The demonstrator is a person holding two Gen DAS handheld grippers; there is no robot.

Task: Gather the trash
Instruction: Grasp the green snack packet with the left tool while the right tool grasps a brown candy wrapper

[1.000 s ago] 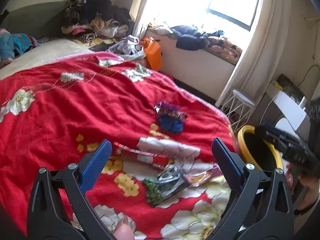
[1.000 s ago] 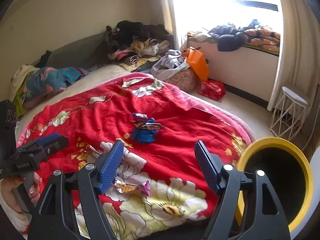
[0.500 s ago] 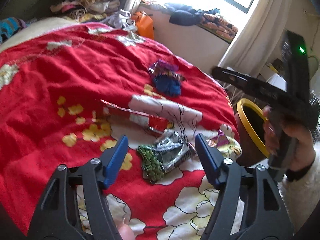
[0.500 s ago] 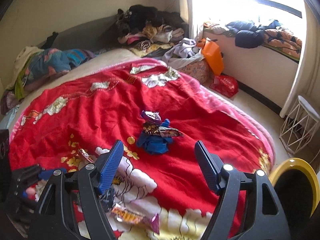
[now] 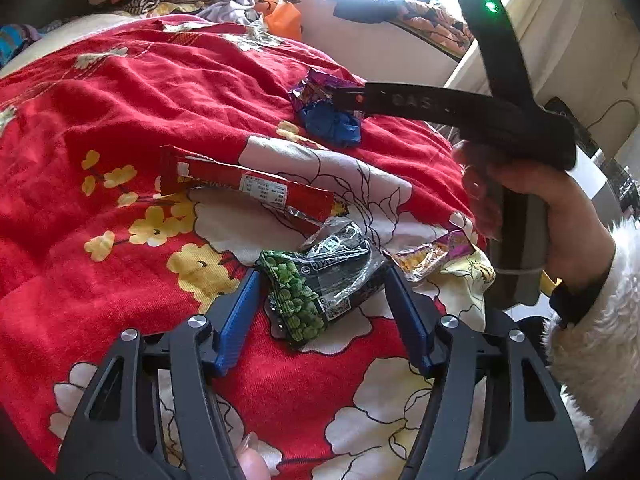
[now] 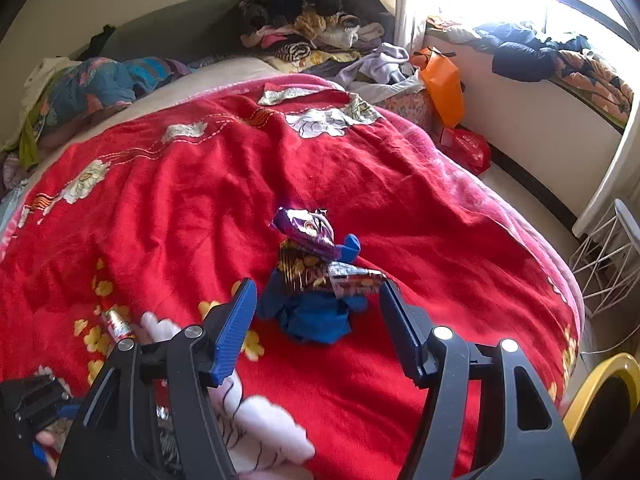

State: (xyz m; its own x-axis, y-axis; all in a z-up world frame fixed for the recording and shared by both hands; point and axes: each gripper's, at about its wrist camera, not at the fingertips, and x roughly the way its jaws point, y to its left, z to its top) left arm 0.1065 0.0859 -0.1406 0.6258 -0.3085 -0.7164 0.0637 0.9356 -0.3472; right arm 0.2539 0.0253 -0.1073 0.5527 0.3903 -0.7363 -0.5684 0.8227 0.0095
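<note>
Snack wrappers lie on a red flowered blanket (image 5: 120,92). My left gripper (image 5: 322,280) is open, its jaws either side of a green-and-black pea packet (image 5: 316,284). A long red wrapper (image 5: 248,188) and a small yellow-purple wrapper (image 5: 432,254) lie close by. My right gripper (image 6: 314,294) is open, its jaws either side of a pile of a purple wrapper (image 6: 306,230), a foil wrapper (image 6: 352,280) and a crumpled blue bag (image 6: 316,316). This pile also shows in the left wrist view (image 5: 328,116), with the right gripper's body above it.
A yellow-rimmed bin (image 6: 596,396) stands by the bed's right corner. A white wire stand (image 6: 608,252), an orange bag (image 6: 444,84) and a red bag (image 6: 466,146) are on the floor by the window wall. Clothes are heaped at the bed's far end (image 6: 312,20).
Both grippers have moved forward and down toward the blanket. The left now straddles the pea packet, the right straddles the purple and blue pile. Both stay open.
</note>
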